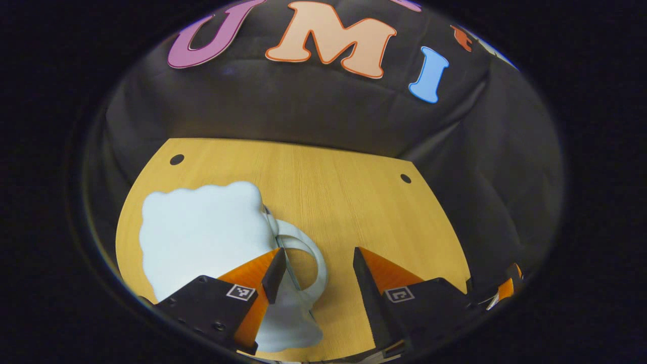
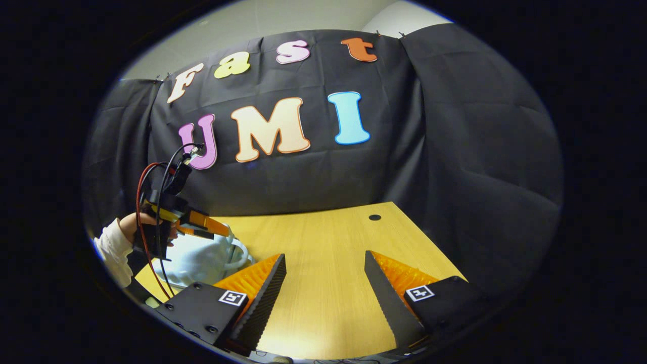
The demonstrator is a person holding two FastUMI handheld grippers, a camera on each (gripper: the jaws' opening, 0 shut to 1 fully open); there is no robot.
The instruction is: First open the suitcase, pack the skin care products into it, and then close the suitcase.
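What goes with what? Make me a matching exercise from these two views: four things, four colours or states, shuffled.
Things:
1. suitcase
2. table
3. left gripper
4. right gripper

Colours or states:
A. open over bare tabletop, away from the suitcase
B. pale blue
C. open at the suitcase's handle
D. light wood

Pairs: 1-B, 2-D, 3-C, 4-A.

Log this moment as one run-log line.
left gripper: open over suitcase handle | right gripper: open, above table | suitcase: closed
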